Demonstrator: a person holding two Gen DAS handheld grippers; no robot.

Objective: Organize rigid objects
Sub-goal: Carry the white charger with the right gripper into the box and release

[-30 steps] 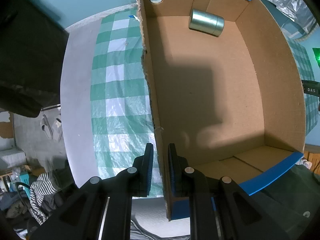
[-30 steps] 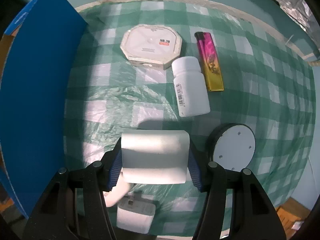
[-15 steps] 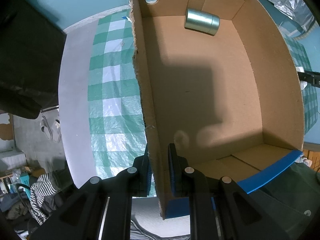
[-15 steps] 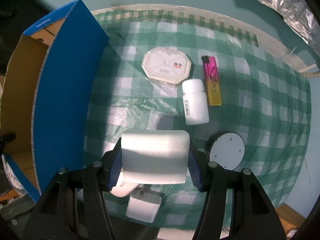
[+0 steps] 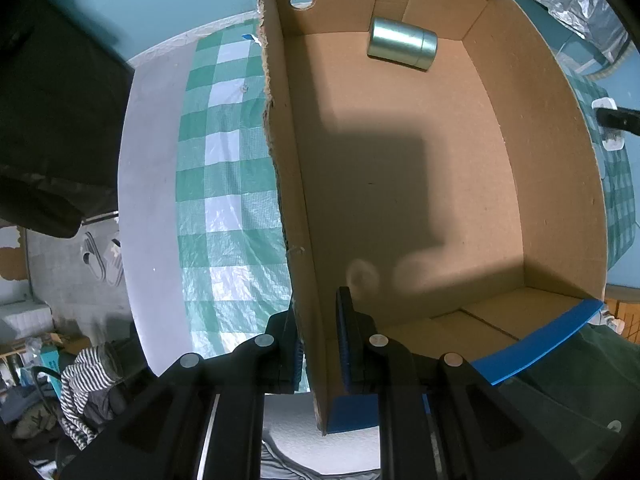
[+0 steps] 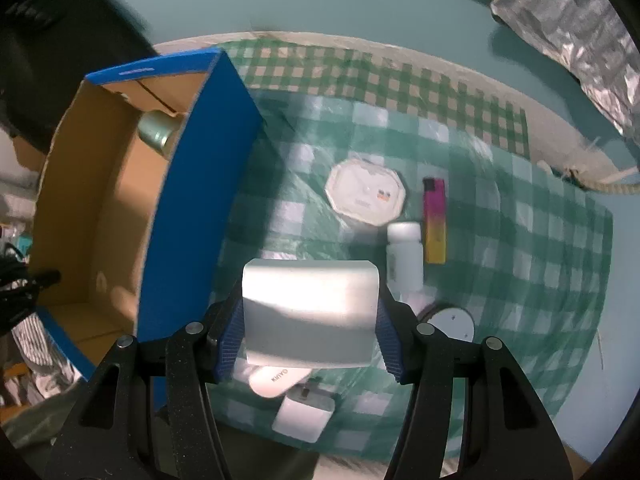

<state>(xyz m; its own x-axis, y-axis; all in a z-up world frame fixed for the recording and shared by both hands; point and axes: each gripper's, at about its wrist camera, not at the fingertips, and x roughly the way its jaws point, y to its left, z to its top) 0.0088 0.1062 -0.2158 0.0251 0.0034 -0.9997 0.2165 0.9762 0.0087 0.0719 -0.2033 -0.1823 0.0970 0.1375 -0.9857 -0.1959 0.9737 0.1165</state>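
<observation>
left wrist view: my left gripper point(image 5: 318, 344) points straight down and is clenched on the near end of the left wall of the cardboard box point(image 5: 552, 168), one blue pad outside, one inside. the box is open-topped, brown inside with blue outer faces, sitting on the green-check tablecloth point(image 5: 228, 184). one item is in it: a silver can point(image 5: 402, 42) lying on its side against the far wall, long axis running across the picture and dipping slightly to the right. the rest of the box floor is bare, with a hard shadow across it.

right wrist view: my right gripper point(image 6: 310, 320) points down and is grasping a white block point(image 6: 310, 314) between its blue pads. the block's long axis runs pad to pad, left-right in the picture, flat face toward the camera. it is held up off the cloth, just right of the box's blue side wall, not over the box opening. the can shows in the box's far corner. left on the cloth: a white octagonal case point(image 6: 366, 198), a pink-yellow lighter point(image 6: 435, 226) with its long axis pointing away from me, a white bottle point(image 6: 404, 256) lying parallel just beside it, a round white disc point(image 6: 454, 322), a white oval piece point(image 6: 278, 380) and a white charger point(image 6: 304, 418) under the block.
</observation>
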